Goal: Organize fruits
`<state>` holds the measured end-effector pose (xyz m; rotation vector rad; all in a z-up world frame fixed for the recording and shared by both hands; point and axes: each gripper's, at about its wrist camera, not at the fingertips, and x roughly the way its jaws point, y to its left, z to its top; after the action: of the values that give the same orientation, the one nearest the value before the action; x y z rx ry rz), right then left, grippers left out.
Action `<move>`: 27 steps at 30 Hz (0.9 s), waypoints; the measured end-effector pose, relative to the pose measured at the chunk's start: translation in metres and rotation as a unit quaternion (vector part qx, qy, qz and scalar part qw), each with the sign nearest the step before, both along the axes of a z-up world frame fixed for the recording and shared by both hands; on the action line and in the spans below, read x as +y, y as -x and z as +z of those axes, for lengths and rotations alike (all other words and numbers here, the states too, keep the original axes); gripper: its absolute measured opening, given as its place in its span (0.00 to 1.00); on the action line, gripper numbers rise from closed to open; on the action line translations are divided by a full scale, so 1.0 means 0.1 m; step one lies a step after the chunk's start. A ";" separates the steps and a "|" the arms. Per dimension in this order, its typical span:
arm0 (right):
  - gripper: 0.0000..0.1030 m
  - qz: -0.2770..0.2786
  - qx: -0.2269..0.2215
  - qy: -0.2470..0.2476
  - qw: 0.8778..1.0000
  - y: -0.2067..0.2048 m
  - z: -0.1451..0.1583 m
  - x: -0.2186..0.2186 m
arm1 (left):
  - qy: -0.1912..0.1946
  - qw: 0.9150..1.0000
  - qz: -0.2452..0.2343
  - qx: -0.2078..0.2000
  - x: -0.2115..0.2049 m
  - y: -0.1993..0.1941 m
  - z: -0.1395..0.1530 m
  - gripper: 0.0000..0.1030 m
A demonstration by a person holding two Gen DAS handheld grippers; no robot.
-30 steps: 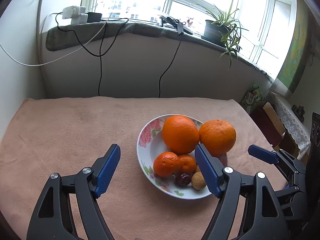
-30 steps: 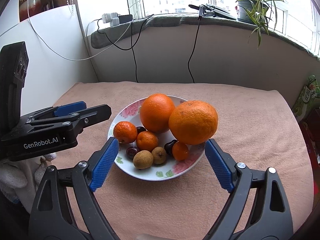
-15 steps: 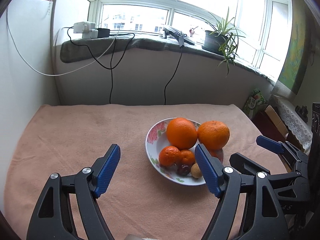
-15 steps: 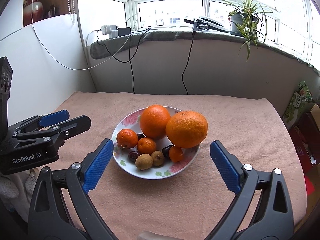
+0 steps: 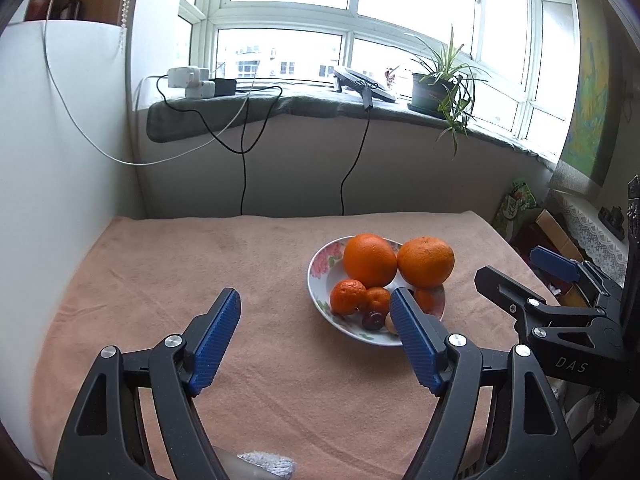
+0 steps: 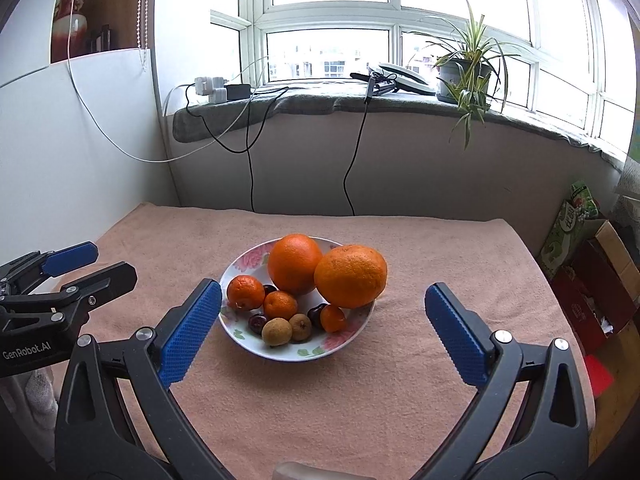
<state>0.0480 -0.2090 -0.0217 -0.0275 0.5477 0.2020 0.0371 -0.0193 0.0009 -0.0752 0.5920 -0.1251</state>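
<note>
Two big oranges [image 6: 325, 272] plus small fruits heaped in floral bowl [image 6: 280, 350], so sorting judged done | left gripper [image 5: 316, 336] released, empty, beside bowl | right gripper [image 6: 320, 330] jaws opening, nothing gripped, bowl framed between

A white ceramic bowl with pink flowers and green leaves [image 6: 240, 257] holds bright orange round fruits [image 6: 350, 276], dark red cherries [image 6: 257, 322] and tan-brown small fruits [image 6: 276, 331] on a salmon-pink towelling cloth [image 6: 420, 240].
</note>
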 end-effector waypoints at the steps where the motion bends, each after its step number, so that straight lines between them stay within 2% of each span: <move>1: 1.00 -0.001 0.000 -0.001 1.000 0.00 0.00 -0.01 | 0.000 1.000 0.003 0.000 0.01 0.01 0.00 0.75; 27: 1.00 -0.002 0.006 -0.005 1.000 -0.02 -0.03 -0.05 | -0.005 1.000 -0.001 -0.006 -0.07 0.06 0.04 0.75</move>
<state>0.0505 -0.2137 -0.0245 -0.0158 0.5590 0.2020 0.0314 -0.0265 0.0049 -0.0643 0.5805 -0.1235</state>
